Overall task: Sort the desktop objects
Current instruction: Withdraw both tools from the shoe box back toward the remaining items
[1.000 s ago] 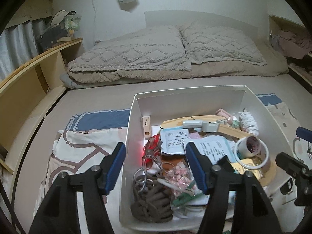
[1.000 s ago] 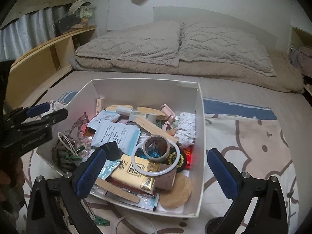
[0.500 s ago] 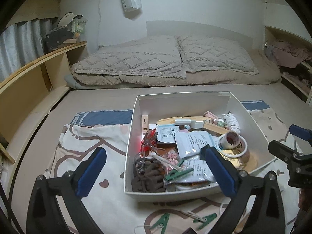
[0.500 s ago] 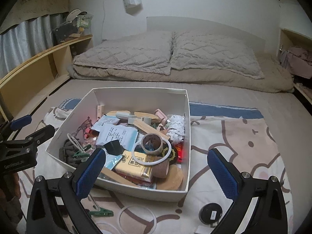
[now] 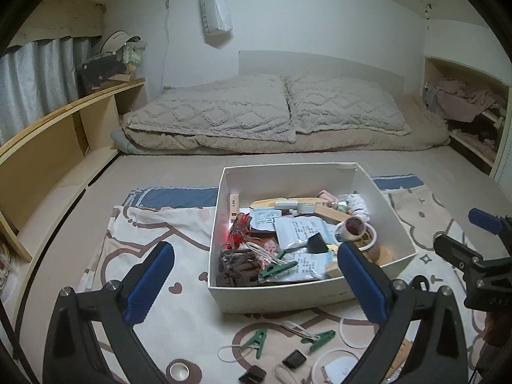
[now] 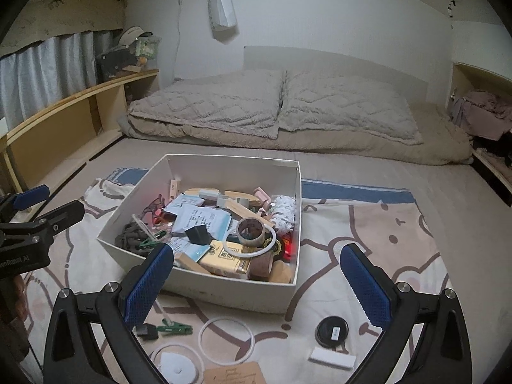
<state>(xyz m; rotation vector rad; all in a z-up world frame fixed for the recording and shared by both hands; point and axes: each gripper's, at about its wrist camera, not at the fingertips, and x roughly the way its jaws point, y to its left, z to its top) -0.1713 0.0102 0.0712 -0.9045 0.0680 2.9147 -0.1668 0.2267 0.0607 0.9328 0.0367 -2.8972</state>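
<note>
While I'm on the left wrist view, my left tongs (image 5: pixel 252 275) hang released above the white box (image 5: pixel 307 297) of clutter on the bed, nothing between them. Right wrist view: right tongs (image 6: pixel 256 275) also released; the left rig reads "enRobot.AI".

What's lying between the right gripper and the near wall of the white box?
Right wrist view: patterned sheet carrying a white ring and a green clothespin, between the right gripper and the white box.

White open box (image 6: pixel 281 297) is packed with mixed clutter; green clips (image 5: pixel 256 340), white rings (image 6: pixel 226 340) and a black disc (image 6: pixel 331 332) are scattered just in front.
</note>
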